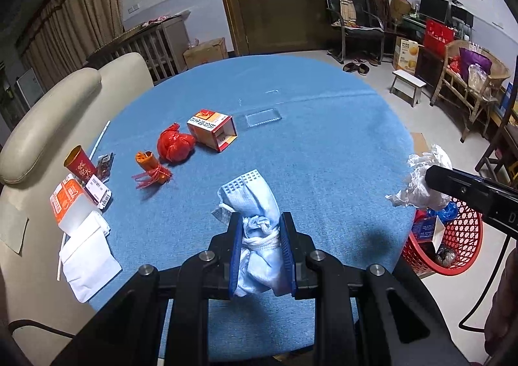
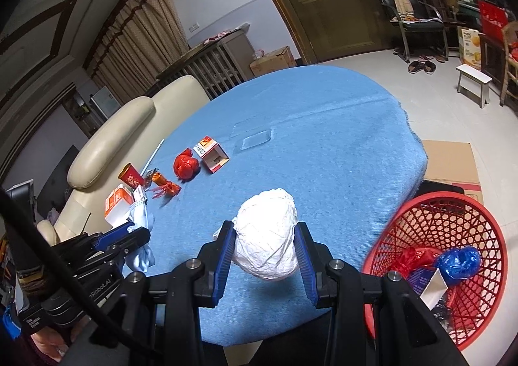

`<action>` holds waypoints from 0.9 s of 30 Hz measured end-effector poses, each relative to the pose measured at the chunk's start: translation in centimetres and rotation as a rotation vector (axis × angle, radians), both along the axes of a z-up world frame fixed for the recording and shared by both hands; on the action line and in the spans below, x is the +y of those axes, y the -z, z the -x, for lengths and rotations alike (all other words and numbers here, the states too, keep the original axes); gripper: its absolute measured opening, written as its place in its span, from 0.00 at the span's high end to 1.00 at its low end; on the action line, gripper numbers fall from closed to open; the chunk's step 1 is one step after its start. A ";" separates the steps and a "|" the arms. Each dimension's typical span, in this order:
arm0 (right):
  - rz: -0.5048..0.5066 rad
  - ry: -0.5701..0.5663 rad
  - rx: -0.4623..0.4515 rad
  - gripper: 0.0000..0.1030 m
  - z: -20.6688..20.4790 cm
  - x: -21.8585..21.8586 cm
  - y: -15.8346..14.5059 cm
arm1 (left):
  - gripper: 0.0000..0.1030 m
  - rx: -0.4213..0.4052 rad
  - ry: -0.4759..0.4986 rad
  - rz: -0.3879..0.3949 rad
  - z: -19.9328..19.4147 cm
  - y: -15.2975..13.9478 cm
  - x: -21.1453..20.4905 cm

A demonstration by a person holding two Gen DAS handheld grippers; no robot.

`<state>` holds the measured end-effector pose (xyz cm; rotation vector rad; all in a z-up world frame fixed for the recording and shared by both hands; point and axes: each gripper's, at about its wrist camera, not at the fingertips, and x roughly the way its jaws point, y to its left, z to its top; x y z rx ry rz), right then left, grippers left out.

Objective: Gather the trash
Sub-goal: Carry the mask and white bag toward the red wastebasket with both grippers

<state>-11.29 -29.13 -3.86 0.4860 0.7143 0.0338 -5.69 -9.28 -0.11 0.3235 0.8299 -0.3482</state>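
My left gripper (image 1: 261, 220) is shut on a crumpled light-blue face mask (image 1: 255, 201) above the blue round table (image 1: 323, 146). My right gripper (image 2: 264, 230) is shut on a crumpled white plastic bag (image 2: 267, 236) near the table's front right; the bag also shows in the left wrist view (image 1: 417, 184). A red mesh basket (image 2: 453, 214) stands on the floor to the right, holding red and blue bags (image 2: 459, 264) and paper. On the table lie a red knotted bag (image 1: 174, 144), an orange-white open box (image 1: 212, 128), an orange tasselled piece (image 1: 150, 167) and a red paper cup (image 1: 79, 165).
At the table's left edge lie an orange carton (image 1: 66, 201), white paper (image 1: 87, 256), a straw (image 1: 98, 142) and a clear plastic lid (image 1: 262, 116). A cream sofa (image 1: 48, 120) borders the left. Cardboard (image 2: 450, 155) lies on the floor behind the basket.
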 end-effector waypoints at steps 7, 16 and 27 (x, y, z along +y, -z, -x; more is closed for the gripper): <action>-0.004 0.025 -0.009 0.61 0.8 -0.9 0.0 | 0.76 -0.007 0.022 -0.015 0.3 -0.2 -0.9; -0.010 0.060 -0.025 0.61 2.1 -2.4 -0.2 | 0.76 -0.037 0.069 -0.019 0.9 -1.5 -2.7; -0.026 0.125 -0.035 0.61 3.7 -4.9 -0.2 | 0.76 -0.054 0.159 -0.003 1.5 -3.7 -6.3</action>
